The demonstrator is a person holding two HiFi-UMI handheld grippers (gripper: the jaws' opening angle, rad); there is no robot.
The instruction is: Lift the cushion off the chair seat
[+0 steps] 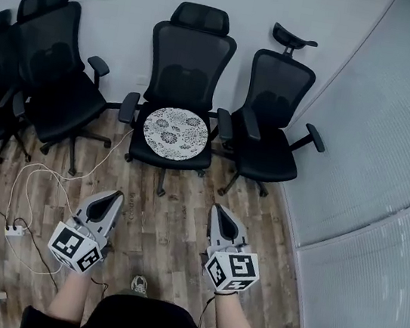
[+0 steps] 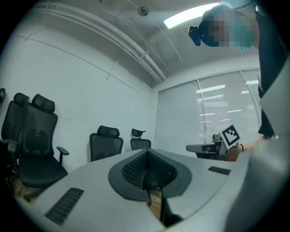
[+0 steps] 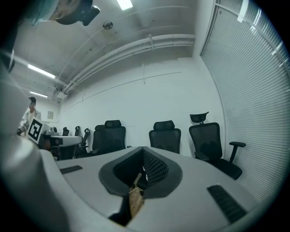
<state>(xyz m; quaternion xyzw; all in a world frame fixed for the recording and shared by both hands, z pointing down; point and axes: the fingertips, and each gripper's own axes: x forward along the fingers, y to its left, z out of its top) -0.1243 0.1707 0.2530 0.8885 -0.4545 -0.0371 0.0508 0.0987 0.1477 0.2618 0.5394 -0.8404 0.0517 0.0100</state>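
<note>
A round white cushion (image 1: pixel 175 133) with dark flower patterns lies on the seat of the middle black office chair (image 1: pixel 189 50) against the back wall. My left gripper (image 1: pixel 115 197) and right gripper (image 1: pixel 218 209) hover side by side over the wood floor, well short of the chair, both pointing level toward it. Both are shut with nothing between the jaws. In the left gripper view the same chair (image 2: pixel 105 142) shows beyond the shut left gripper (image 2: pixel 146 153). In the right gripper view that chair (image 3: pixel 166 135) stands beyond the shut right gripper (image 3: pixel 143 154).
Two black chairs (image 1: pixel 48 67) stand left of the cushioned one and another (image 1: pixel 272 120) stands to its right. White cables and a power strip (image 1: pixel 14 229) lie on the floor at the left. A curved wall of blinds (image 1: pixel 387 171) closes the right side.
</note>
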